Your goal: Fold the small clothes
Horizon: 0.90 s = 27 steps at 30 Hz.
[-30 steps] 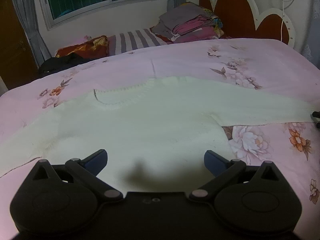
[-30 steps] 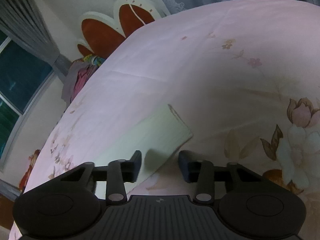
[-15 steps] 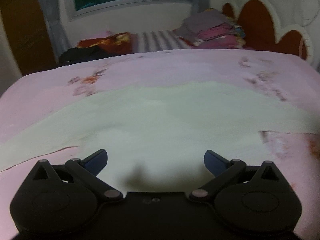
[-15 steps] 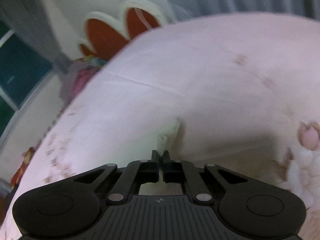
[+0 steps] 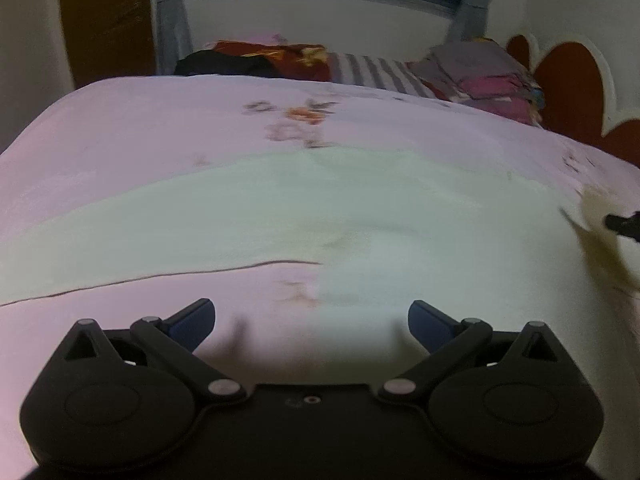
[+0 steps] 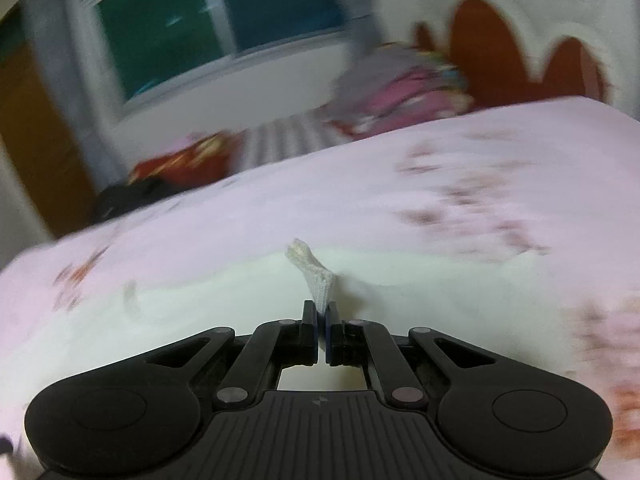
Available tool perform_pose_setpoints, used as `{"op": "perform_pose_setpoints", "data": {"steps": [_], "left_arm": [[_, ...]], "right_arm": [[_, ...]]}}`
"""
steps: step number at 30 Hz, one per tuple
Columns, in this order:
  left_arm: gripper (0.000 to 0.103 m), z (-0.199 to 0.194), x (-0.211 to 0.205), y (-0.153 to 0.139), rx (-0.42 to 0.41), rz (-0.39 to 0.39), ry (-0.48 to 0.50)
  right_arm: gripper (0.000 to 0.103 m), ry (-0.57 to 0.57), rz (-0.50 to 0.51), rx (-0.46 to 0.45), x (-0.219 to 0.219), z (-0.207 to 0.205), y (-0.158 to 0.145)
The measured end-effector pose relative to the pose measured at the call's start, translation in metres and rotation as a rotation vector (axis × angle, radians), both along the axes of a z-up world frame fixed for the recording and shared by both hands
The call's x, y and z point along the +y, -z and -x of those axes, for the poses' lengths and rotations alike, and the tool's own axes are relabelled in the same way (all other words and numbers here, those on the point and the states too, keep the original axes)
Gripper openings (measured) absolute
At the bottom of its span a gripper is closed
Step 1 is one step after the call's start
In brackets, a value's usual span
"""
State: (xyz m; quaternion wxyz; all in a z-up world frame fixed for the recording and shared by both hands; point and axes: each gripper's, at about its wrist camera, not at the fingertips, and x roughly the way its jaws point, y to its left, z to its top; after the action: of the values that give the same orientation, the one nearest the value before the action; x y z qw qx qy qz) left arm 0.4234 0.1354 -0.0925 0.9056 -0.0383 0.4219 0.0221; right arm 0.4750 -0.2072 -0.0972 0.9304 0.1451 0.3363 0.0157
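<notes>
White sweater [image 5: 280, 208] cuff pinched by right gripper [image 6: 322, 322] fingers; left gripper [image 5: 311, 316] fingers apart.

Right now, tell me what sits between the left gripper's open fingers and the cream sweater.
Only bare pink floral bedsheet: the left wrist view shows the open left gripper just short of the cream sweater.

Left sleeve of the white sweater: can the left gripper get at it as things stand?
Probably yes. The left gripper is open with nothing between its jaws, and the left sleeve lies flat on the bedspread just ahead, with nothing on top of it.
</notes>
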Motion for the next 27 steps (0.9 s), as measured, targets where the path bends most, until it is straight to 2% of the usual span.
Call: {"op": "perform_pose_setpoints", "data": {"steps": [7,12,13,14,16,17,19,20,23,25,27], "left_arm": [[0.103,0.021,0.049,0.004,0.005,0.023,-0.054],[0.102,0.028,0.063,0.005,0.008,0.057,-0.066],[0.102,0.026,0.064,0.005,0.003,0.061,-0.061],[0.102,0.024,0.061,0.003,-0.004,0.065,-0.056],[0.1,0.018,0.053,-0.001,-0.02,0.086,-0.036],[0.099,0.012,0.046,-0.002,-0.033,0.104,-0.018],[0.086,-0.001,0.027,-0.003,-0.045,0.143,0.035],[0.082,-0.01,0.015,-0.002,-0.04,0.168,0.065],[0.067,-0.042,-0.022,0.009,-0.005,0.26,0.135],[0.046,-0.064,-0.048,0.021,0.026,0.324,0.17],[0.038,-0.084,-0.07,0.035,0.069,0.371,0.184]], "right_arm": [[0.002,-0.224,0.07,0.047,0.124,-0.026,0.033],[0.003,-0.313,0.113,0.082,0.16,-0.041,0.059],[0.014,-0.317,0.127,0.079,0.163,-0.042,0.061],[0.042,-0.323,0.131,0.07,0.166,-0.04,0.06],[0.076,-0.313,0.143,0.024,0.165,-0.029,0.052],[0.076,-0.31,0.167,-0.022,0.161,-0.02,0.046],[0.072,-0.319,0.178,-0.023,0.149,-0.012,0.042],[0.057,-0.309,0.16,-0.016,0.138,-0.007,0.04],[0.032,-0.224,0.123,0.056,0.097,0.004,0.042],[0.028,-0.158,0.084,0.088,0.066,0.013,0.045],[0.027,-0.099,0.069,0.108,0.039,0.024,0.046]]}}
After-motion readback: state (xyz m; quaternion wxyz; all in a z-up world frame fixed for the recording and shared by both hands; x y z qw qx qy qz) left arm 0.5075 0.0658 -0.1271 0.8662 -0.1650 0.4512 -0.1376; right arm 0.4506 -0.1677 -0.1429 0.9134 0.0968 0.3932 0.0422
